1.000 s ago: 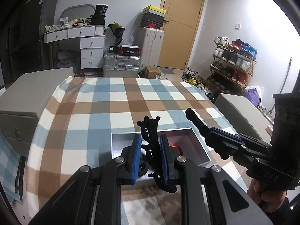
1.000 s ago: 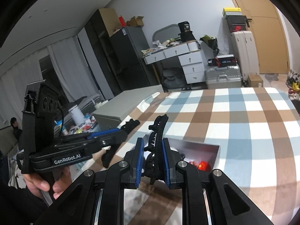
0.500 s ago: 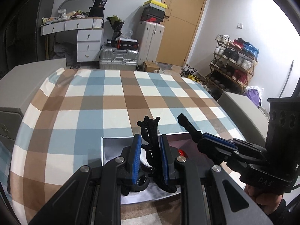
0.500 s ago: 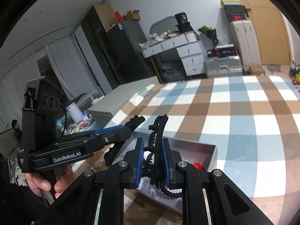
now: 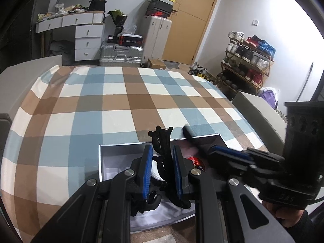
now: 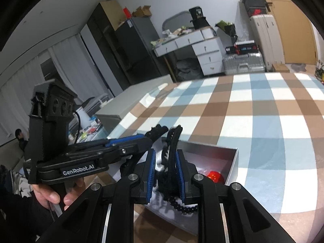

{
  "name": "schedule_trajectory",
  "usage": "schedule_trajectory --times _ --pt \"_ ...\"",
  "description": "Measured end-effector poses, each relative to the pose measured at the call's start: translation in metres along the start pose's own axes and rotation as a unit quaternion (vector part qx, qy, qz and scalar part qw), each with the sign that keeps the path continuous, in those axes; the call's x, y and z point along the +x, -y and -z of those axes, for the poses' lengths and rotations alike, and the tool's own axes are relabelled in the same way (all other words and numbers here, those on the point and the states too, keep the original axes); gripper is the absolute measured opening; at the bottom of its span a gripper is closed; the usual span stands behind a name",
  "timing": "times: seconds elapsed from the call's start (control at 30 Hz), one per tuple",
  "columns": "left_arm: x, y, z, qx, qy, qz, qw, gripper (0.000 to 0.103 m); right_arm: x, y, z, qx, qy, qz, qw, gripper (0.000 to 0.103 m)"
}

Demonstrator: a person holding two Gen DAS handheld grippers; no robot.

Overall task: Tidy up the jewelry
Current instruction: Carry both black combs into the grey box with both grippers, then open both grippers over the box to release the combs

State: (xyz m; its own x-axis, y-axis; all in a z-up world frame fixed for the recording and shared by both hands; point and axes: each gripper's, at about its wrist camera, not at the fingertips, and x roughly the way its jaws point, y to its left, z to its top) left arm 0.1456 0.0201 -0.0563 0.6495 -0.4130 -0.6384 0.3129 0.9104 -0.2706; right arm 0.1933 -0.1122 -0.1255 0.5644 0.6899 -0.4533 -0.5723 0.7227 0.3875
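**A:** In the left wrist view, where is the box?

**B:** The open grey box (image 5: pixel 119 151) lies on the checked cloth (image 5: pixel 121 105), at its near edge. The left gripper (image 5: pixel 162 168) is over the box. Its blue pads (image 5: pixel 146 170) stand near each other, and between them I see only black toothed finger parts. If they pinch any jewelry, I cannot tell.

**A:** What is inside the box?

**B:** A red piece (image 5: pixel 195 160) lies in the box, toward its right wall, and something white and round (image 5: pixel 157 170) is in the box behind the left pad. The right gripper (image 5: pixel 188 134) comes in from the right side, with its tip over the far rim of the box.

**A:** And in the right wrist view?

**B:** The right gripper (image 6: pixel 166 170) is over the same box (image 6: pixel 232 166), pads nearly together. A black bead string (image 6: pixel 183 206) hangs down between them, over the near part of the box. It looks pinched, but the contact itself is hidden.

**A:** The red piece also?

**B:** Yes, the red piece (image 6: pixel 215 176) sits in the box near its right wall. The left gripper (image 6: pixel 157 130) reaches in from the left of the box, held by a hand (image 6: pixel 53 192) in a dark sleeve, its tip above the far left corner of the box.
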Motion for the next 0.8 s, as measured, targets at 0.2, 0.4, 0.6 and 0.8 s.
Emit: schedule_trajectory --times 0.2,0.4,0.6,0.8 --pt "-0.003 0.001 -0.001 0.005 0.012 0.018 0.9998 0.015 -0.004 -0.003 0.000 -0.003 0.010 0.006 1.000 0.020" --pt "-0.012 -0.002 -0.003 0.002 0.022 0.014 0.9997 0.050 -0.016 -0.008 0.000 -0.010 0.027 0.020 0.999 0.036" --pt "-0.020 -0.005 0.000 0.005 0.027 -0.010 0.9996 0.054 -0.038 -0.013 0.002 -0.010 0.064 0.040 0.997 0.057" --pt "-0.029 -0.004 0.005 0.013 0.050 -0.080 0.9955 0.073 -0.049 -0.020 0.003 -0.011 0.077 0.037 0.996 0.075"
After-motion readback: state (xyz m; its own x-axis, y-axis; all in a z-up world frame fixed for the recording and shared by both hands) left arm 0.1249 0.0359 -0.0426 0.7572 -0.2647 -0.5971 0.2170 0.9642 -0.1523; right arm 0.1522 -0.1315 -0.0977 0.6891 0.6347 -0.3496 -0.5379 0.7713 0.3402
